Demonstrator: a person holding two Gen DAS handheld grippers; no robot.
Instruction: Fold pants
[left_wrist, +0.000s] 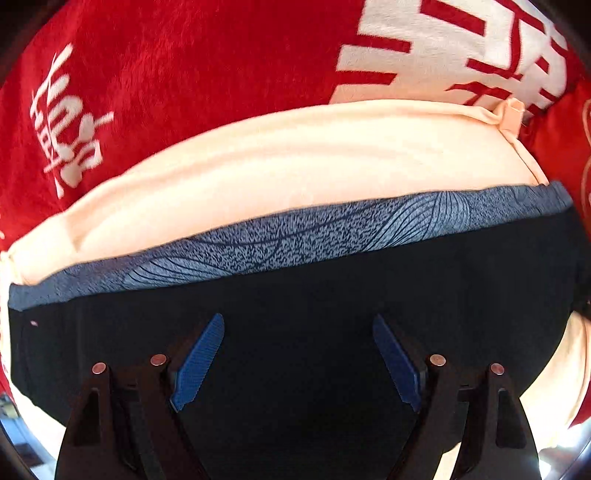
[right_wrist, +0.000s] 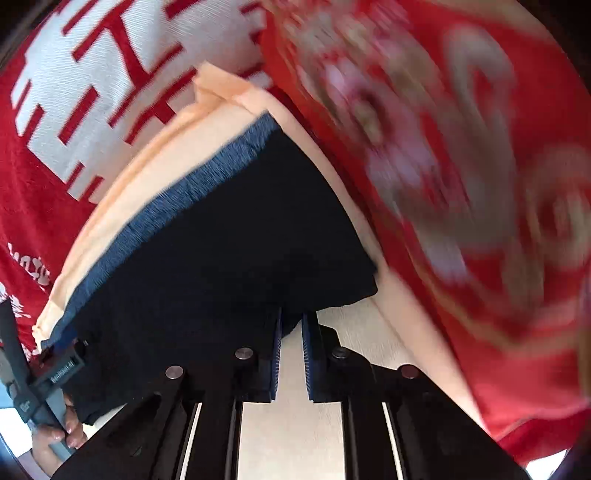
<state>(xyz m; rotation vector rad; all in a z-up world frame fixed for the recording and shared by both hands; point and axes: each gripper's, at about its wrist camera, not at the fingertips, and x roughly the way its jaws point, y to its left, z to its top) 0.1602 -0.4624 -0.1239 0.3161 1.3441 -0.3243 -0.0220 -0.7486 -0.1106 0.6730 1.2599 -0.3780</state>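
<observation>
A: What is underneath it all?

B: A plush red blanket (left_wrist: 177, 74) with a short soft nap, printed with big white block characters and, at one side, a blurred ornate pattern in gold and pink. On it lies a peach-coloured garment (left_wrist: 295, 162), smooth and slightly puffy, with rounded folded edges.

A: And the pants?

B: The pants (left_wrist: 295, 295) lie on top of the peach cloth, flat and dark, almost black navy, matte. Along their far edge runs a waistband (left_wrist: 295, 236) in speckled blue-grey with thin curved leaf-vein lines.

A: The left gripper?

B: The left gripper (left_wrist: 297, 363) points down over the dark fabric, jaws spread wide, its ridged blue pads well apart. Nothing is between them; whether the tips touch the cloth I cannot tell.

A: The right gripper?

B: The right gripper (right_wrist: 291, 347) sits at the near corner of the pants (right_wrist: 229, 258), its ribbed blue pads drawn nearly together. A small tuck of dark cloth sits between the tips, so it has the corner pinched. Below it shows a pale smooth surface (right_wrist: 291, 435).

A: Anything else?

B: At the lower left of the right view, a hand (right_wrist: 55, 439) grips a grey-blue handle.
</observation>
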